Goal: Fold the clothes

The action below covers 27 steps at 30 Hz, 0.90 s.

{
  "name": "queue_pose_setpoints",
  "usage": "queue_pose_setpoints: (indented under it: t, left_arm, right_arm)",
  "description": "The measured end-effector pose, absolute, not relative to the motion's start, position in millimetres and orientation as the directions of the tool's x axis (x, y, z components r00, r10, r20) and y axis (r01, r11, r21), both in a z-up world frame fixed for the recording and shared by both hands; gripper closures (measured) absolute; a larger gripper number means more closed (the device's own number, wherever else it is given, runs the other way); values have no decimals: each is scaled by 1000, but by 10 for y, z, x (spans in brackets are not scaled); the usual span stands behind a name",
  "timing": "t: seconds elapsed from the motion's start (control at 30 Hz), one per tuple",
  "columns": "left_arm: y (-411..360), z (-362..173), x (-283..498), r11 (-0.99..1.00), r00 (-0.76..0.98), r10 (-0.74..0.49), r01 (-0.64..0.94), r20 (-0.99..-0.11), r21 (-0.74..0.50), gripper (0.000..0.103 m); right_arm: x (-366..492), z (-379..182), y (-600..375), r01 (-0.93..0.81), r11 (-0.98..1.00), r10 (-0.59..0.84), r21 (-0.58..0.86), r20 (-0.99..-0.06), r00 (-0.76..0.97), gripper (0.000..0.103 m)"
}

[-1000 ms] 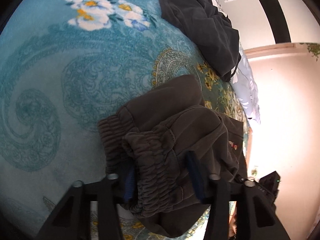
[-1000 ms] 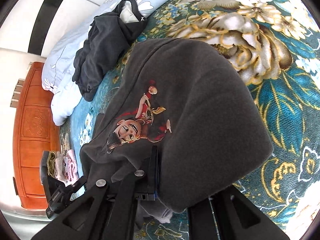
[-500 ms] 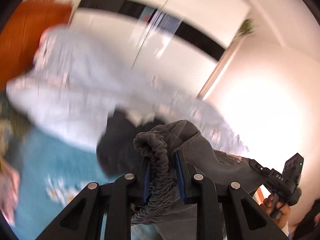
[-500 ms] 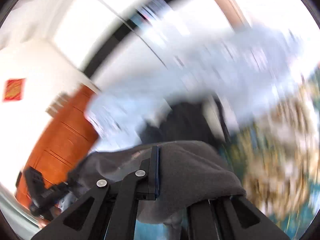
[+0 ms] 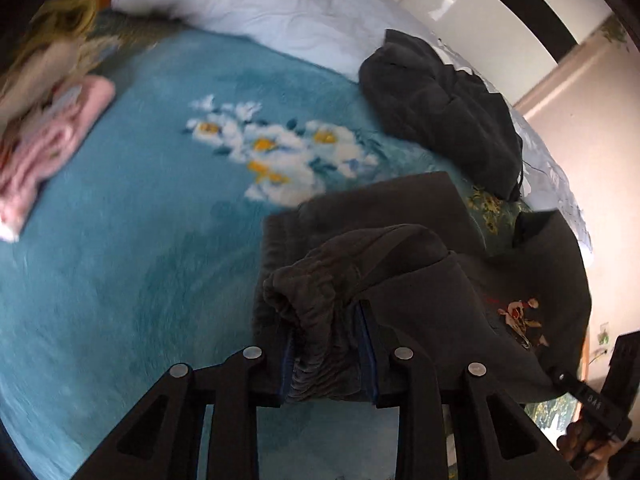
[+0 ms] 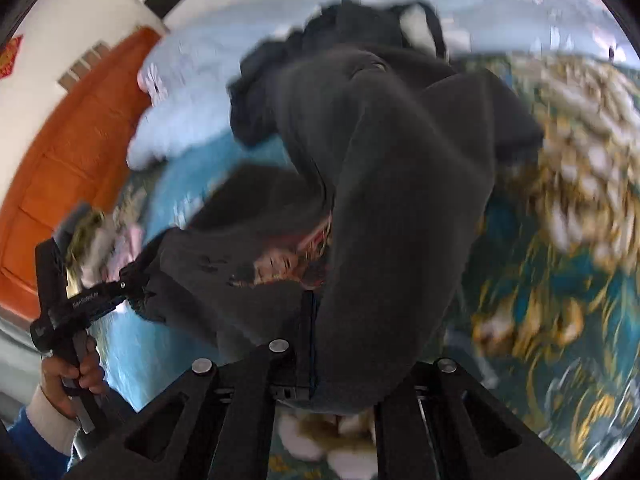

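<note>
A dark grey sweatshirt [image 5: 408,248] with a cartoon print [image 5: 520,316] hangs between both grippers over the teal floral bedspread [image 5: 140,240]. My left gripper [image 5: 328,344] is shut on its ribbed hem. My right gripper [image 6: 340,344] is shut on another edge of the same sweatshirt [image 6: 400,200], which drapes over the right finger and hides it. The print [image 6: 280,264] shows crumpled in the right wrist view. The lower part of the garment rests folded on the bed.
A second dark garment [image 5: 440,108] lies heaped against the white pillows [image 5: 280,4] at the back. Folded pink clothes [image 5: 44,136] sit at the left. An orange wooden headboard [image 6: 60,168] stands behind. The other hand-held gripper [image 6: 80,300] shows at left.
Both grippers lifted the sweatshirt up off the bed, swung toward the wall, and have come back down over the bedspread with the garment still held.
</note>
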State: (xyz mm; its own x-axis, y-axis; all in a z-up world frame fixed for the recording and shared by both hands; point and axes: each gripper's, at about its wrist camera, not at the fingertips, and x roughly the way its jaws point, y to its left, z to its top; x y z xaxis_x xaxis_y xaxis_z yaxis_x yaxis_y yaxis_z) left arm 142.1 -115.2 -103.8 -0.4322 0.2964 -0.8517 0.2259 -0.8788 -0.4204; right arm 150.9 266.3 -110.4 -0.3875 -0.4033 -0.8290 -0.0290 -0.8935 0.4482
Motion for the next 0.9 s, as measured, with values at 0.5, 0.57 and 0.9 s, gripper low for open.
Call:
queue_pose_setpoints:
  t: [0.5,0.57,0.9]
  left_arm:
    - [-1185,-897,1316,-821,-467,357,255,-809,-510,62]
    - [-1190,-913,1314,-815,-471,358,264,-806,-517,62]
    - [-1178,-953,1333,-832,-471,326,269,-820,-486,62]
  right_arm:
    - [1787,-533,3197,-57,-927,-345,370,-904,-254,58]
    - [1720,-381,3320,-49,-930,-332,364,-891,-311,53]
    - [-58,-371,3113,-302,-843,-325,445,-870,-371,28]
